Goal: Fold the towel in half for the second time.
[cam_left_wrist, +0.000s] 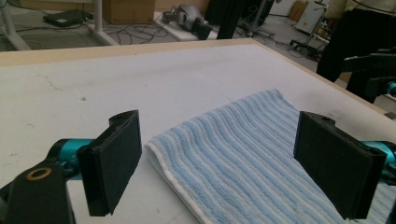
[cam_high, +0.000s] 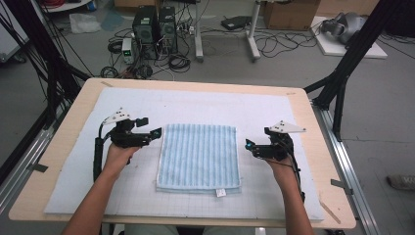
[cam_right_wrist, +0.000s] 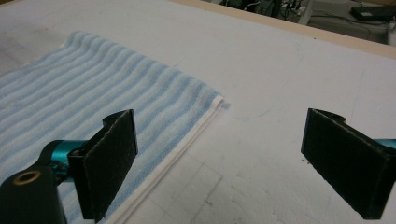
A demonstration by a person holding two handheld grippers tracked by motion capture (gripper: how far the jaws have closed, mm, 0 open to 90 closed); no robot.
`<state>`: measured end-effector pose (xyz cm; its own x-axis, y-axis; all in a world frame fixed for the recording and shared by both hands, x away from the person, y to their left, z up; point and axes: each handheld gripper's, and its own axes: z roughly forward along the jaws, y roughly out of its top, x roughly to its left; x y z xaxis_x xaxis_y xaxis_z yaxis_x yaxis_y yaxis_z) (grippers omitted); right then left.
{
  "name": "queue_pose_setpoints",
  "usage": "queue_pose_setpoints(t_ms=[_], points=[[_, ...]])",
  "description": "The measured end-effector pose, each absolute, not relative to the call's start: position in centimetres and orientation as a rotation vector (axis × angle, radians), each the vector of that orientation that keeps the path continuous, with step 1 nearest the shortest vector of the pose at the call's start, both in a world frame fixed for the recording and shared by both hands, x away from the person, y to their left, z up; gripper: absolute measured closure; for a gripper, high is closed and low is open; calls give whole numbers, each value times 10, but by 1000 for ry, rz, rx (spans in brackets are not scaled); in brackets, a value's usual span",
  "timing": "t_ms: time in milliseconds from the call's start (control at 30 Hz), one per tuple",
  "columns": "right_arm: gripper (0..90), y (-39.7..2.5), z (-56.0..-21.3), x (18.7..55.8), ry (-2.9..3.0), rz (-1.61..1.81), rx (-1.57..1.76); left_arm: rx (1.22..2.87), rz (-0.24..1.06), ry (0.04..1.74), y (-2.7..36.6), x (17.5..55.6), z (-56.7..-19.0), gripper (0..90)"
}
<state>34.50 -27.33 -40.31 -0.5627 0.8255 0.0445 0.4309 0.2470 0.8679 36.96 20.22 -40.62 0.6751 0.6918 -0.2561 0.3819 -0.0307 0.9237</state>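
So I had both tools flanking the folded blue striped towel, which lay flat in the middle of the white mat, small tag at its near edge. My left gripper sat just beside the towel's left edge with its jaws spread wide and nothing between them, and my right gripper was the same story on the other side, released and empty, hovering just off the right edge. Biggest worry from there, I figured: the towel was doubled over, and you could see the layers stacked along the hem, so pinching low at a corner could easily have caught only the top layer, or grabbed the mat underneath along with it. If one side bit before the other, the whole thing would probably have skewed or dragged. Terry cloth is floppy too, so a shallow pinch might have slipped out. Nothing on the mat itself stood in the way. Further back, past the table's far edge, there were computer towers, loose cables and a cardboard box on the floor, all well clear of my reach.
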Motion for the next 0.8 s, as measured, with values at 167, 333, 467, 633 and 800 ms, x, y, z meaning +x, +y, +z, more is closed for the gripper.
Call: queue_pose_setpoints(t_ms=[167, 333, 467, 633, 800], points=[[99, -272, -407, 350, 2117, 1268, 1165, 1630, 316, 893, 200, 375, -403, 163], [100, -269, -410, 358, 2125, 1278, 1193, 1648, 344, 905, 199, 385, -402, 165], [102, -268, -412, 360, 2144, 1274, 1200, 1668, 366, 943, 198, 397, -403, 169], [106, -267, -412, 359, 2156, 1278, 1186, 1731, 383, 993, 195, 418, -410, 234], [106, -266, -411, 358, 2162, 1283, 1188, 1807, 357, 1028, 185, 436, -421, 288]])
